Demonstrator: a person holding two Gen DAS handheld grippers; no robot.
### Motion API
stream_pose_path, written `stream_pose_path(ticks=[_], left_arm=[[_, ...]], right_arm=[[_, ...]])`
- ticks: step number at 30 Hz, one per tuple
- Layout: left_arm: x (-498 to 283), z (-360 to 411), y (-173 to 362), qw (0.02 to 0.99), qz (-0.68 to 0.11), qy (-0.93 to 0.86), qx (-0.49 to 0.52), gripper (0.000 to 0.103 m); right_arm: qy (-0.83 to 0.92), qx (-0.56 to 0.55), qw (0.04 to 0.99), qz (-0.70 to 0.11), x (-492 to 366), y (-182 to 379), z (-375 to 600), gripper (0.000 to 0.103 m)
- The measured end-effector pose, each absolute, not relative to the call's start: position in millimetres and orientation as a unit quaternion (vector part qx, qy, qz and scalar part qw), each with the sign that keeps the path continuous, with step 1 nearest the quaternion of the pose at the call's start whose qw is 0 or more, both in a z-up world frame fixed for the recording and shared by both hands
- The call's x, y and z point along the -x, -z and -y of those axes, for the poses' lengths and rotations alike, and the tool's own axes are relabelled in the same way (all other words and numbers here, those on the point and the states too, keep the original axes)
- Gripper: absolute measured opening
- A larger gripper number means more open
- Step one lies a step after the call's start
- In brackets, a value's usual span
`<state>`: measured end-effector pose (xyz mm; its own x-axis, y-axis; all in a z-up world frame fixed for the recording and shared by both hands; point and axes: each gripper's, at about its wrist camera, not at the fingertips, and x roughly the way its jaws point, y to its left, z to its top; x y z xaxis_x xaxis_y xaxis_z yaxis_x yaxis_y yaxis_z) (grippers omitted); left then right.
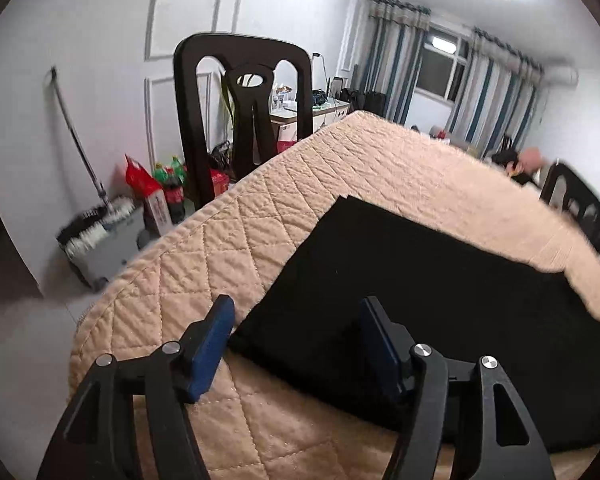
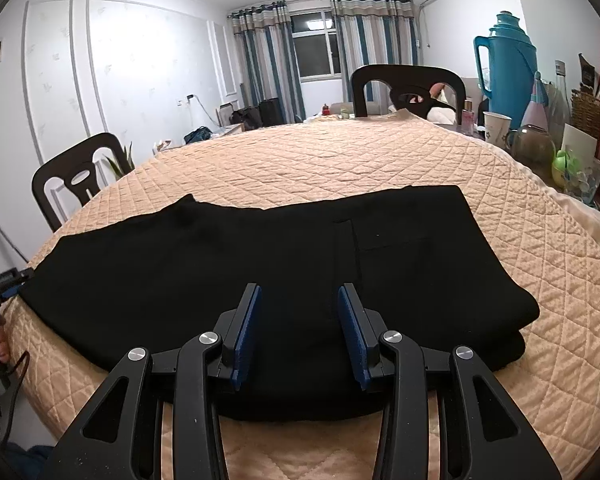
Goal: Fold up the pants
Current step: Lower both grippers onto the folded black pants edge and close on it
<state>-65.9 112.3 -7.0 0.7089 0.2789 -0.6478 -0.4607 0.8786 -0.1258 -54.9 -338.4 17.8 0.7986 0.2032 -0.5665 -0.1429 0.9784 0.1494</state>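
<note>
**Black pants lying flat on a quilted table, both grippers open above them**

The pants [image 2: 284, 264] lie spread across the near half of a peach quilted cover [image 2: 340, 160] on a table, their long axis running left to right in the right wrist view. At the right end two layers show stacked at the edge, which suggests the garment has already been doubled once, probably leg over leg; the fabric is too dark to confirm this. A pocket outline shows on the upper layer, right of centre.

The right gripper [image 2: 299, 332] hovers over the near edge of the pants with its jaws parted and nothing between the blue pads. The left gripper [image 1: 296, 344] stands at the left end of the garment, jaws wide apart; the corner of the cloth lies in the gap beneath them, but neither pad presses on it. No earlier view is given, so no motion is described.

Judged from this layout, the task is at an early to middle stage: the lengthwise folds that would shorten the long strip into a compact stack appear not yet made.

Dark chairs [image 2: 404, 88] surround the table, and a blue thermos [image 2: 504, 64] stands among clutter at its right edge.
</note>
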Motion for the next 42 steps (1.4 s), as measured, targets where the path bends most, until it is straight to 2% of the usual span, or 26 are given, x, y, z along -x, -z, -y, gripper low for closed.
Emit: stream_pose_path(ticks=[1,2,3,4,6,7,10,16,21,28,33,37,39,41,42], left_arm=[[65,-111,8,0.914,-0.326,-0.205,0.126,0.062],[65,-109,7,0.915,-0.328,-0.204,0.113,0.051],[64,-107,6,0.917,-0.328,-0.199,0.109,0.045],[64,-108,5,0.919,-0.330,-0.185,0.112,0.033],[61,-103,1,0.921,-0.333,-0.177,0.101,0.022],[60,-102,0,0.922,-0.333,-0.165,0.104,0.013],[57,-106,0,0.922,-0.338,-0.133,0.131,0.009],[53,-123,-14,0.915,-0.318,-0.031,0.246,0.008],[39,-92,-38,0.912,-0.300,0.067,0.272,0.008],[5,24,-54,0.890,-0.314,0.236,0.231,0.008],[-11,104,-24,0.843,-0.385,0.324,0.191,0.008],[-8,125,-2,0.817,-0.432,0.343,0.169,0.009],[-4,118,-9,0.820,-0.422,0.343,0.176,0.016],[3,101,-21,0.826,-0.400,0.347,0.191,0.031],[6,92,-27,0.830,-0.389,0.347,0.198,0.033]], right_arm=[[-0.092,-0.049,0.947,-0.304,55,-17,338,0.041],[-0.092,-0.047,0.947,-0.304,55,-17,337,0.041],[-0.093,-0.047,0.947,-0.304,55,-17,337,0.041],[-0.094,-0.048,0.947,-0.304,55,-17,336,0.041],[-0.095,-0.048,0.947,-0.303,55,-17,336,0.041],[-0.095,-0.049,0.947,-0.303,55,-17,336,0.041],[-0.095,-0.052,0.947,-0.301,56,-18,338,0.041],[-0.104,-0.064,0.947,-0.297,57,-21,339,0.041],[-0.125,-0.088,0.943,-0.295,56,-22,337,0.041],[-0.155,-0.118,0.934,-0.301,53,-20,335,0.041],[-0.171,-0.156,0.923,-0.308,52,-17,344,0.041],[-0.189,-0.182,0.910,-0.322,49,-11,345,0.041],[-0.199,-0.186,0.905,-0.327,47,-10,342,0.041],[-0.211,-0.188,0.901,-0.330,44,-11,337,0.041],[-0.221,-0.190,0.898,-0.331,42,-13,333,0.041]])
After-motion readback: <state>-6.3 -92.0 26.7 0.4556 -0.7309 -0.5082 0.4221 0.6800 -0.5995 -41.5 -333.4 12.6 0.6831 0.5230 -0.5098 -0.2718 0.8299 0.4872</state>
